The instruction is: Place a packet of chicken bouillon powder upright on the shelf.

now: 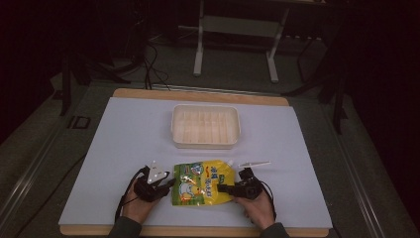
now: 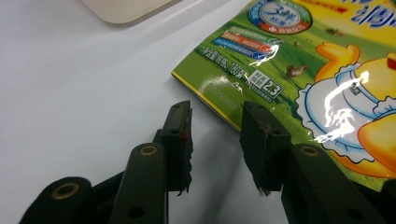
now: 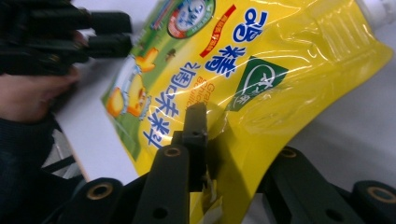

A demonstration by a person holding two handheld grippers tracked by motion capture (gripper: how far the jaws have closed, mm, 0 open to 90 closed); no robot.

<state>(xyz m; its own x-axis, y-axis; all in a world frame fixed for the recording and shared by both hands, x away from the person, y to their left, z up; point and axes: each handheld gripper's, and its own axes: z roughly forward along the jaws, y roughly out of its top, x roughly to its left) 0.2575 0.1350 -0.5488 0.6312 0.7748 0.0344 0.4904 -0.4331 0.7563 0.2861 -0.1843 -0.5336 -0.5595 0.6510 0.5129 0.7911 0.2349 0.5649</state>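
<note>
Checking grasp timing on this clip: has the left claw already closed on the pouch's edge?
No. In the left gripper view, the left claw stands open, its jaws apart with bare table between them just short of the pouch corner.

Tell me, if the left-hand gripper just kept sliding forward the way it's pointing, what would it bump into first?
Most likely the yellow-green pouch. The left gripper is open, and the pouch's green edge lies just ahead of its jaws. Exact depth is hard to judge, but nothing else lies between them.

- High view — fixed overhead, facing forward and down across the whole table [image 1: 124, 129], far off.
- Left gripper view — low, close, along its jaws.
- Right gripper view — likewise close.
- Shared by all three: the yellow-green pouch [image 1: 203, 182] [image 2: 299, 60] [image 3: 261, 79].
</note>
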